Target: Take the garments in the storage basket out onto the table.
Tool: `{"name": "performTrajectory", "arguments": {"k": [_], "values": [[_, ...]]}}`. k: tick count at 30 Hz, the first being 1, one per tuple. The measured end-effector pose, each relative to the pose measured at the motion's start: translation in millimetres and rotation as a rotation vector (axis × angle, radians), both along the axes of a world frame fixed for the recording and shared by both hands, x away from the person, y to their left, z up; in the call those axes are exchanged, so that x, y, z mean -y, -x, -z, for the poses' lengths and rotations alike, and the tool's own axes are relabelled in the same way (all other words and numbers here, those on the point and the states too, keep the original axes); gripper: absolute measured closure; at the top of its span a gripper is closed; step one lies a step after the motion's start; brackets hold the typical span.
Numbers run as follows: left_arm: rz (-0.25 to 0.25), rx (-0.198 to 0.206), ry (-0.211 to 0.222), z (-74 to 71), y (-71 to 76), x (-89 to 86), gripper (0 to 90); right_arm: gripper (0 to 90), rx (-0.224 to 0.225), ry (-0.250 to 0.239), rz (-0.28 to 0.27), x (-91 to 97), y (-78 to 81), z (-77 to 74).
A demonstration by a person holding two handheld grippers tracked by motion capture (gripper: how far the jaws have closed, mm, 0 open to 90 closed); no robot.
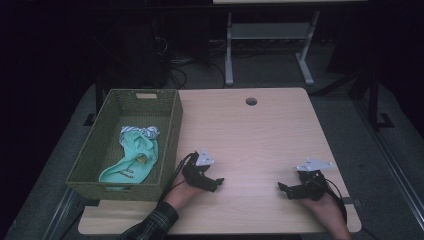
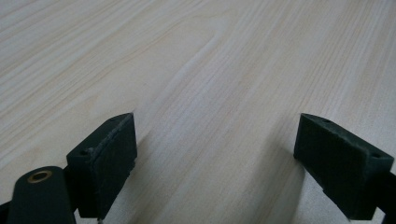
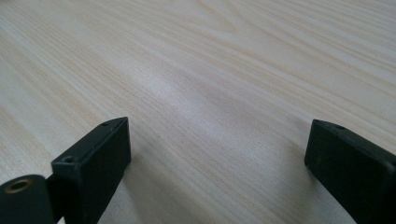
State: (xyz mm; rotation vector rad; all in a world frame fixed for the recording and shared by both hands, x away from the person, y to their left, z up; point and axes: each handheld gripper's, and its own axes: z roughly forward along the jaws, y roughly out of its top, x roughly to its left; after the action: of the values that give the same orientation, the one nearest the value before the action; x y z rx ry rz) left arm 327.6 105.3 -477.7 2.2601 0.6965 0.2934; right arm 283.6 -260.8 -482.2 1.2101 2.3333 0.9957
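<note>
Both grippers rest on the desk (image 1: 250,130), left gripper (image 1: 216,183) and right gripper (image 1: 283,189) wide open, empty; the cloth (image 1: 131,160) lies in the basket (image 1: 172,131); reach left, pinch a raised fold.

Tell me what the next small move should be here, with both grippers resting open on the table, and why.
Probably swing the left gripper over the woven basket toward the mint-green cloth. Both it and the right gripper sit open on the bare wooden table, nothing between their fingers, and the cloth in the basket lies nearest the left one.
</note>
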Motion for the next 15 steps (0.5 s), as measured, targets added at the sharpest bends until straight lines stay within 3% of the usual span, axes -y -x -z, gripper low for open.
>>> {"name": "performTrajectory", "arguments": {"k": [15], "values": [[-0.011, -0.014, -0.035, -6.3, -1.3, -1.6, 13.1, 6.5, -0.001, 0.000, 0.002, -0.1, 0.1, 0.0]]}}
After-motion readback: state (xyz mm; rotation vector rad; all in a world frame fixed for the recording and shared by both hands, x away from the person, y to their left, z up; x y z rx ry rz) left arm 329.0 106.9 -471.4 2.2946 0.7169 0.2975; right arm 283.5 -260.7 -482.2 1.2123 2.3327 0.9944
